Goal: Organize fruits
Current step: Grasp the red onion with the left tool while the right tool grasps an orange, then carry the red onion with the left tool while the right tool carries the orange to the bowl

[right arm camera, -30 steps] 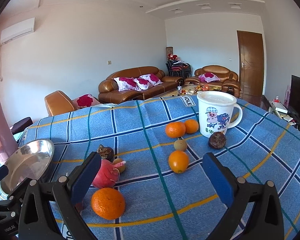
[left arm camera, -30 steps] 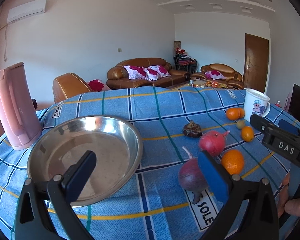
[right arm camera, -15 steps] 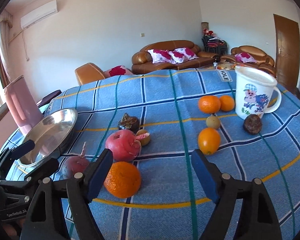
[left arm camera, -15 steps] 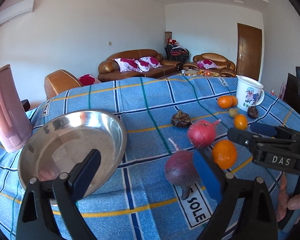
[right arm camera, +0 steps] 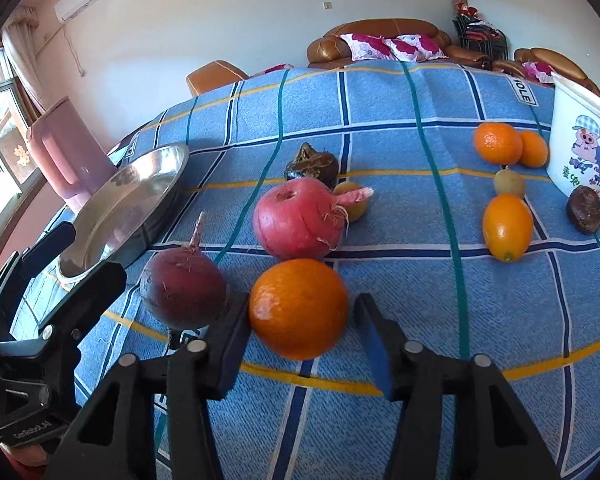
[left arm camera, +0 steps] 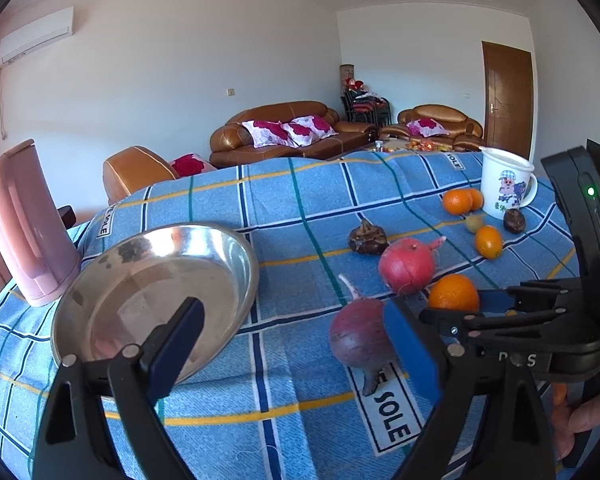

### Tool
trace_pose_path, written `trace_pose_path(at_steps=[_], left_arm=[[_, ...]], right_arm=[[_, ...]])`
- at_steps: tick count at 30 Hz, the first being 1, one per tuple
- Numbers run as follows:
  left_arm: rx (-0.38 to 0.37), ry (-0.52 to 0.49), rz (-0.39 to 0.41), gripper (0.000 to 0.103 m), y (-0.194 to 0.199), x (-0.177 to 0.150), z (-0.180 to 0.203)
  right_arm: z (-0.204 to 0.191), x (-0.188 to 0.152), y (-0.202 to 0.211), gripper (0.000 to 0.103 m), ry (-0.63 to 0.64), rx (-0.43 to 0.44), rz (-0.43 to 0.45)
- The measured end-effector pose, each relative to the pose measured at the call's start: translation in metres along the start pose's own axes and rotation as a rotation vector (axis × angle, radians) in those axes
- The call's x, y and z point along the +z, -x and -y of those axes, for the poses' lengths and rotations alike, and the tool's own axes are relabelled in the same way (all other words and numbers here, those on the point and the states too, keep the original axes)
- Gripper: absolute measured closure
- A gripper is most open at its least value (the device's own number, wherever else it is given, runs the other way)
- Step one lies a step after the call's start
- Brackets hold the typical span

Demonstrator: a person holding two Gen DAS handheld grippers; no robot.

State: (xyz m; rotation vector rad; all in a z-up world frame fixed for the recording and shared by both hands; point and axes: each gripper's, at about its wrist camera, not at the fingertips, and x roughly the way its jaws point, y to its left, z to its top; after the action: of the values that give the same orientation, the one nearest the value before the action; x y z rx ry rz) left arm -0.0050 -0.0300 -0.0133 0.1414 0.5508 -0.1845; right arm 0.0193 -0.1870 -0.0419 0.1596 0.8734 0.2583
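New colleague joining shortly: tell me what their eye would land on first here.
The big orange sits between the closing jaws of the right tool, beside a dark beet and a pink radish. Off left, a shiny steel bowl stands empty.

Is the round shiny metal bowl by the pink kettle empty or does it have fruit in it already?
Empty. The left wrist view looks down into the round metal bowl and shows only its bare, reflective inside; all the fruit lies outside it on the blue checked cloth.
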Motion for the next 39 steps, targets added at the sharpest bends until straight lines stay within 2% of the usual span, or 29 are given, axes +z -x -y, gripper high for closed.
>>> trace_pose_path(at_steps=[3,6,9,12,13,14,16,18,24,30,33,36,39], left_arm=[[0.000,0.003,-0.029,0.020,-0.006,0.001,0.003],[-0.026,0.000,-0.061,0.025,-0.013,0.002,0.013],[-0.056,-0.010,-0.103,0.025,-0.024,0.005,0.026],[-0.069,-0.023,-0.172,0.029,-0.040,0.007,0.039],[-0.080,-0.016,-0.193,0.033,-0.045,0.007,0.042],[-0.081,-0.011,-0.218,0.044,-0.050,0.008,0.044],[-0.065,-0.008,-0.261,0.046,-0.060,0.007,0.047],[-0.079,0.012,-0.277,0.047,-0.064,0.006,0.045],[-0.093,0.024,-0.276,0.047,-0.064,0.006,0.045],[-0.126,0.072,-0.263,0.047,-0.062,0.006,0.034],[-0.138,0.095,-0.220,0.047,-0.055,0.007,0.028],[-0.100,0.064,-0.157,0.047,-0.045,0.010,0.029],[-0.096,0.070,-0.097,0.047,-0.032,0.016,0.022]], right_arm=[[0.001,-0.001,0.002,0.055,-0.002,0.000,0.001],[0.014,-0.001,0.013,0.056,-0.051,-0.046,0.046],[0.033,0.003,0.028,0.056,-0.124,-0.141,0.124],[0.051,0.004,0.037,0.055,-0.211,-0.116,0.162],[0.054,0.004,0.038,0.055,-0.229,-0.108,0.167],[0.055,0.005,0.039,0.055,-0.236,-0.106,0.172],[0.054,0.006,0.039,0.055,-0.234,-0.111,0.177],[0.054,0.006,0.040,0.055,-0.231,-0.113,0.181],[0.053,0.005,0.041,0.055,-0.217,-0.148,0.202],[0.041,0.005,0.052,0.055,-0.161,-0.234,0.289],[0.034,0.005,0.060,0.055,-0.124,-0.280,0.350],[0.026,0.003,0.067,0.055,-0.085,-0.307,0.398],[0.019,0.002,0.069,0.055,-0.049,-0.314,0.422]])
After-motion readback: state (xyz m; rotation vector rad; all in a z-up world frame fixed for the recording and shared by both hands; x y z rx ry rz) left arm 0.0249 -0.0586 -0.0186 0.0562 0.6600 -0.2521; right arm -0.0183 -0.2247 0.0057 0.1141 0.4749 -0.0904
